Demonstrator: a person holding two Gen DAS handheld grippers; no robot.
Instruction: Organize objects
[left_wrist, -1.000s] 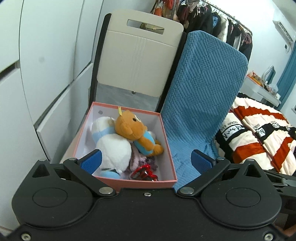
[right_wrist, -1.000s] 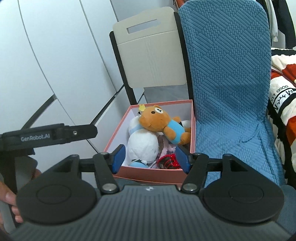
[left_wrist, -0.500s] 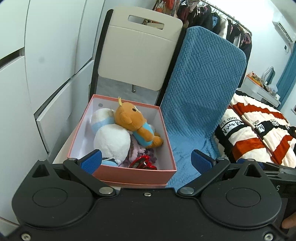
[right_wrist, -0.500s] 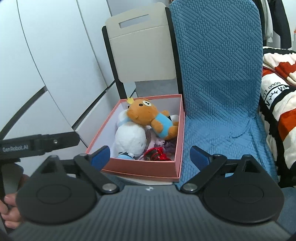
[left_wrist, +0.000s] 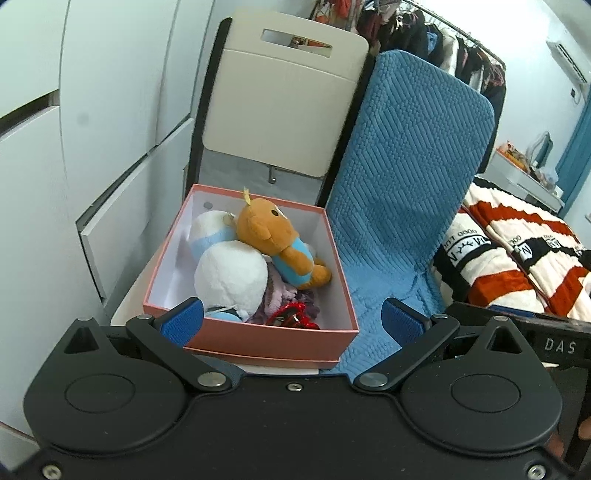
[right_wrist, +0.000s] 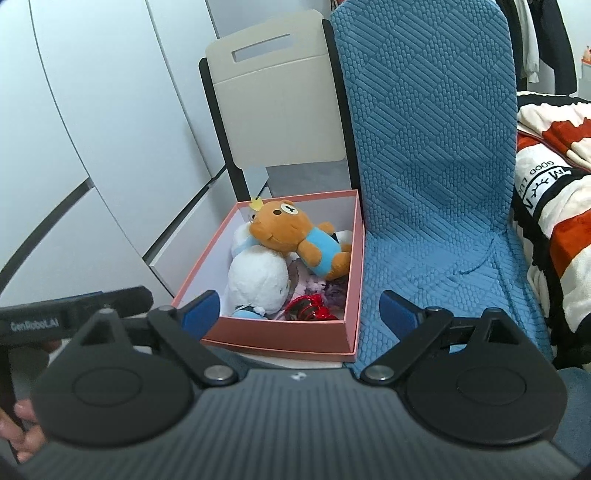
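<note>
A pink box (left_wrist: 273, 336) (right_wrist: 280, 334) stands on a chair seat. In it lie an orange bear in a blue shirt (left_wrist: 273, 236) (right_wrist: 291, 236), a white plush (left_wrist: 231, 277) (right_wrist: 258, 280), a purple fluffy item (left_wrist: 280, 291) and a shiny red item (left_wrist: 291, 319) (right_wrist: 308, 308). My left gripper (left_wrist: 291, 321) is open and empty, held back from the box's near wall. My right gripper (right_wrist: 299, 312) is open and empty, also short of the box.
A beige chair back (left_wrist: 284, 99) (right_wrist: 277, 99) rises behind the box. A blue cushioned chair (left_wrist: 406, 177) (right_wrist: 428, 147) stands to the right. White cabinet doors (left_wrist: 74, 129) are on the left. A striped blanket (left_wrist: 517, 258) lies far right, with a clothes rack (left_wrist: 424, 29) behind.
Both grippers have drawn back from the box, which now sits farther ahead. The right gripper's jaws have opened wide. The toys have not moved.
</note>
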